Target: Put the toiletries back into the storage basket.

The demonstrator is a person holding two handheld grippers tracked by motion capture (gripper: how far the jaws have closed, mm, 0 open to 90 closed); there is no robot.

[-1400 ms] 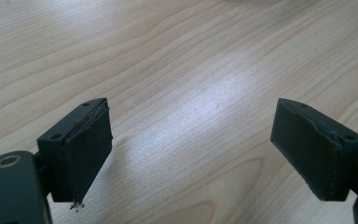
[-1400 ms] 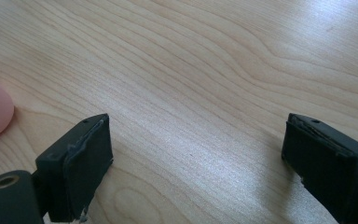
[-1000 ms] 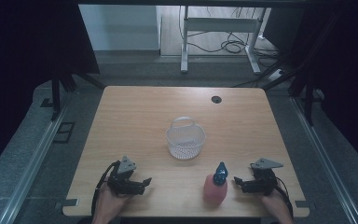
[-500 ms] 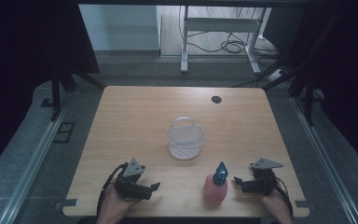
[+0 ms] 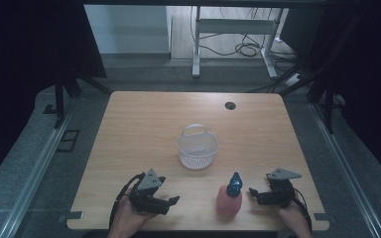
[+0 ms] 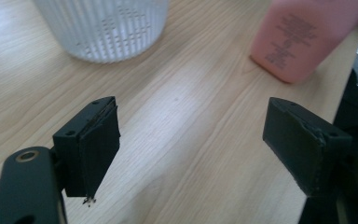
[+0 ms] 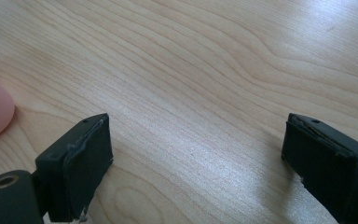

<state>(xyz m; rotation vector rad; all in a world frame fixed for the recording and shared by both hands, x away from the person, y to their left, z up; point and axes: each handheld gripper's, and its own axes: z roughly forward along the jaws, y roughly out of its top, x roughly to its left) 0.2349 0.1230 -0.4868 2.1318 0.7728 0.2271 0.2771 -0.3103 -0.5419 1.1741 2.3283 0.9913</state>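
My left gripper (image 5: 171,201) rests on the wooden table (image 5: 144,124) nearer me than the white slotted basket (image 5: 197,147), jaws spread wide, holding nothing. The pink bottle with a blue cap (image 5: 229,197) stands near that basket, between my hands. My right gripper (image 5: 253,192) sits just beside the bottle, likewise wide open and empty.

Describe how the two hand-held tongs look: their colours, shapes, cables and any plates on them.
Both tongs are black. The left tongs and the right tongs each carry a grey three-cornered plate on top, and a black cable loops from each near the hand. In the gripper views each jaw is a thick rectangular black block with a ribbed pad, frayed at the edges. No sleeves are visible at the hands.
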